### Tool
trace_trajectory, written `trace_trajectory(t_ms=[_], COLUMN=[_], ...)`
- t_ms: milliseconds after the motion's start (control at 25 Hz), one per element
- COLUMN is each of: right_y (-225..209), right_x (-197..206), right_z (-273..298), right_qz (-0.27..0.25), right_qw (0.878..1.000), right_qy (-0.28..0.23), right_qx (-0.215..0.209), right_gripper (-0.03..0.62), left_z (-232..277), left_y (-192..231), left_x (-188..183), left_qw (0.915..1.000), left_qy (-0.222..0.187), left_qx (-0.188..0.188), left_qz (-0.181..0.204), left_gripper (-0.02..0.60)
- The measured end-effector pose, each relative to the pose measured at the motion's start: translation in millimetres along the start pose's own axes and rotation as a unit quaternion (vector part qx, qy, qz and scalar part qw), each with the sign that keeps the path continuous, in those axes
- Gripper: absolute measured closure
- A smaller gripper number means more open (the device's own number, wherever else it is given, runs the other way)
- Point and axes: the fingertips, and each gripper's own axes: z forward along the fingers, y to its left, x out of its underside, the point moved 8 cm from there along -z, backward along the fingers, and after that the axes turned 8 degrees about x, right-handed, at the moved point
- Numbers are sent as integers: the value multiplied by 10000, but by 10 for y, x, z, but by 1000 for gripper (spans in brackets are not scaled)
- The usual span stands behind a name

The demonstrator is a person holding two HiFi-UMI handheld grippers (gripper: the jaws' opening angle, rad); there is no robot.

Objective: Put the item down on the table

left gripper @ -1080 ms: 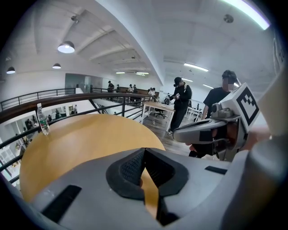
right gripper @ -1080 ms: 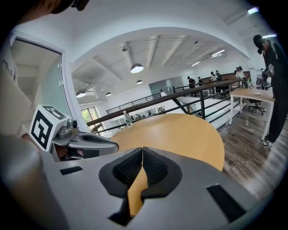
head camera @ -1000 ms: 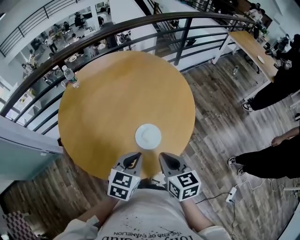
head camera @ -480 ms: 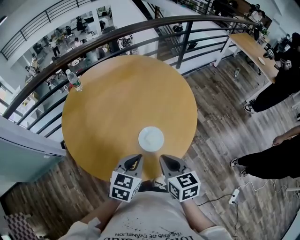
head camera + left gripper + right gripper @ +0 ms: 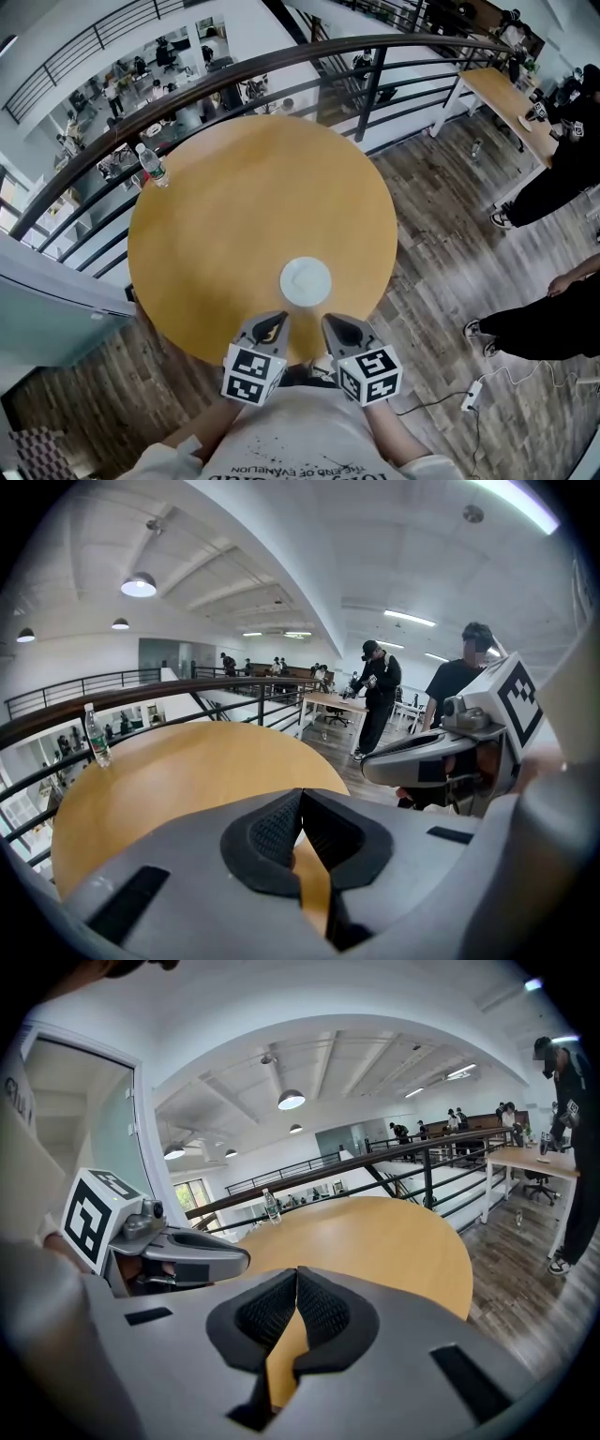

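A round white lid-like disc [image 5: 306,281] lies flat on the round wooden table [image 5: 234,206], near its front edge. My left gripper [image 5: 275,323] and right gripper [image 5: 332,325] hover side by side just behind the disc, over the table's near rim, apart from it. Both are shut with nothing between the jaws. In the left gripper view the dark pads [image 5: 281,829] meet, and the right gripper [image 5: 441,752] shows at the right. In the right gripper view the pads [image 5: 319,1312] also meet, and the left gripper [image 5: 178,1251] shows at the left.
A clear water bottle [image 5: 152,166] stands at the table's far left edge. A dark railing [image 5: 281,61] curves behind the table. People in black [image 5: 544,319] stand on the wood floor to the right, near a long desk [image 5: 506,94]. A cable and plug [image 5: 472,389] lie on the floor.
The view has shifted slightly, so table and disc sit a little lower and further right in frame. The grippers hold the same shut pose behind the disc.
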Motion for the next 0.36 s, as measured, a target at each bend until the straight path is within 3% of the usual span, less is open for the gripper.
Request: trace_trajectory(t_ms=[360], right_y=[74], right_x=[17], right_z=[-19], right_qz=[-69], right_qw=[9999], right_qy=[-24], right_qx=[-77], right_gripper=[569], left_z=[-45], left_y=[-27], left_x=[12], left_qw=[10000], left_qy=[-27], left_qx=[35], left_qz=[23], left_gripper=[558])
